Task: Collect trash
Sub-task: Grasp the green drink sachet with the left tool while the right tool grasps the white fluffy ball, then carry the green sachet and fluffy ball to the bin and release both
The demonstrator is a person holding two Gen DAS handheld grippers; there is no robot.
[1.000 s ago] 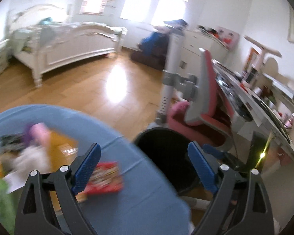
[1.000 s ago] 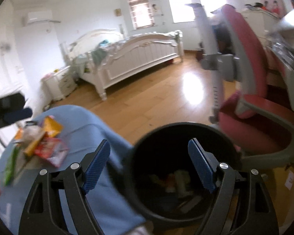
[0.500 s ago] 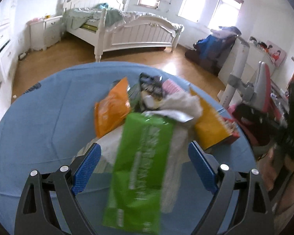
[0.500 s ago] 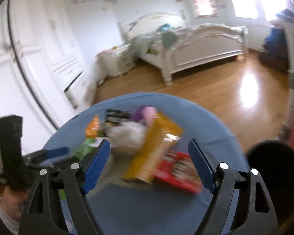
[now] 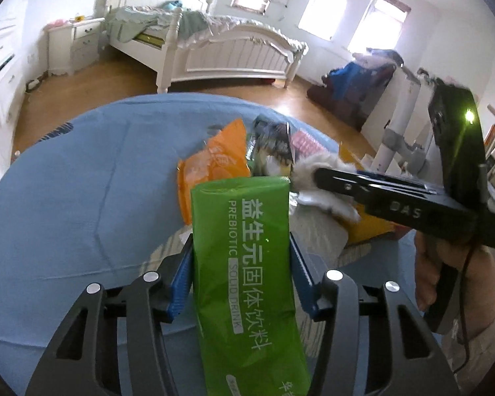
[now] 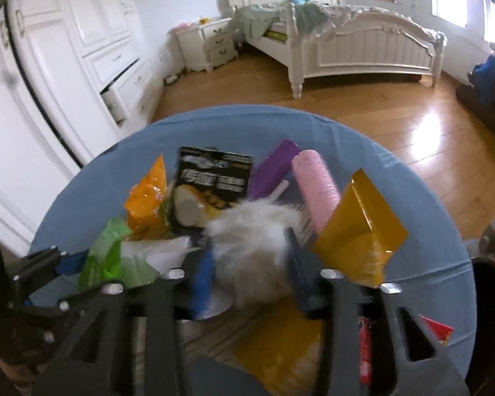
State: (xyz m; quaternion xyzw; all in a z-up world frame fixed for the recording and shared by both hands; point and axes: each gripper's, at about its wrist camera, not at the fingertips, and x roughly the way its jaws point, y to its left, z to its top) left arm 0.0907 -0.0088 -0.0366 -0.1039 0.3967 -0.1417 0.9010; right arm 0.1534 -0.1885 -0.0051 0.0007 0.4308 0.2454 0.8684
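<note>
A: Where was the trash?
B: Heaped on the blue-clothed bench (image 5: 82, 198).
A: The fingers?
B: Left gripper (image 5: 241, 277) was closing on the green drink packet (image 5: 247, 264); right gripper (image 6: 247, 274) closing around the white tissue wad (image 6: 250, 241).

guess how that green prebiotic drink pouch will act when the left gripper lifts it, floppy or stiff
The green pouch looks thin and flat, so probably light. Its long end reaches past the closing left gripper, so it may droop. Its glossy film could slip between the pads.
</note>
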